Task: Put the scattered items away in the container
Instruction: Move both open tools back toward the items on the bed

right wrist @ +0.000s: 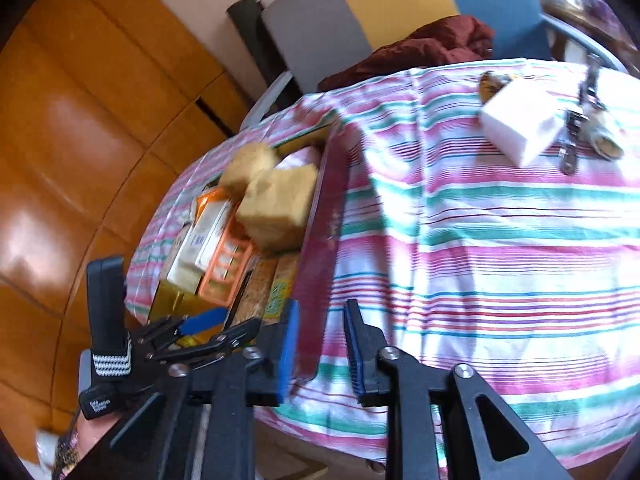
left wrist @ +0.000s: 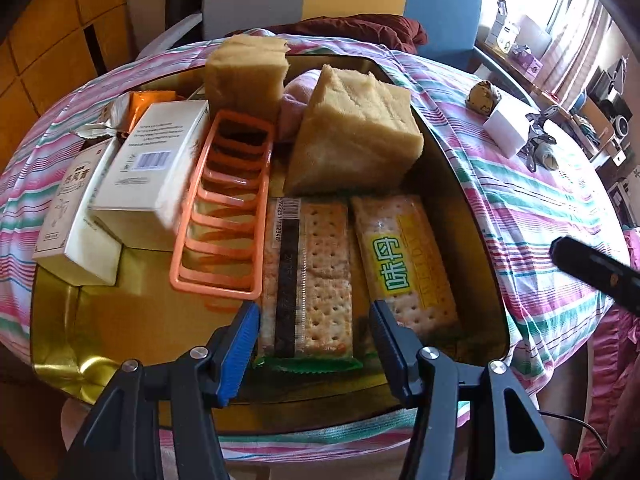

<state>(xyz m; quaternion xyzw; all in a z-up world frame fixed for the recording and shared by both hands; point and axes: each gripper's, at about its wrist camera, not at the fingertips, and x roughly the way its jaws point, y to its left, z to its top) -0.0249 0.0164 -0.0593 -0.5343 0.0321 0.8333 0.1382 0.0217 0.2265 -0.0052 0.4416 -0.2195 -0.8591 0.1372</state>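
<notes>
A gold tin (left wrist: pixel 132 312) lies on the striped tablecloth. It holds two yellow sponges (left wrist: pixel 352 132), an orange plastic rack (left wrist: pixel 228 208), white boxes (left wrist: pixel 152 164) and two cracker packs (left wrist: pixel 316 264). My left gripper (left wrist: pixel 314 312) stands open low over the tin's near end, its blue-padded fingers either side of the left cracker pack. My right gripper (right wrist: pixel 323 308) is open above the cloth, just right of the tin's dark red outer wall (right wrist: pixel 320 240). A white block (right wrist: pixel 520 124) lies on the cloth far to the right, outside the tin.
Beside the white block (left wrist: pixel 508 128) are a small patterned item (left wrist: pixel 484 98) and a metal clip (right wrist: pixel 576 128). A chair with dark red fabric (right wrist: pixel 432 48) stands behind the table. The right gripper's black body (left wrist: pixel 592 276) shows at the right edge. Cluttered shelves sit far right.
</notes>
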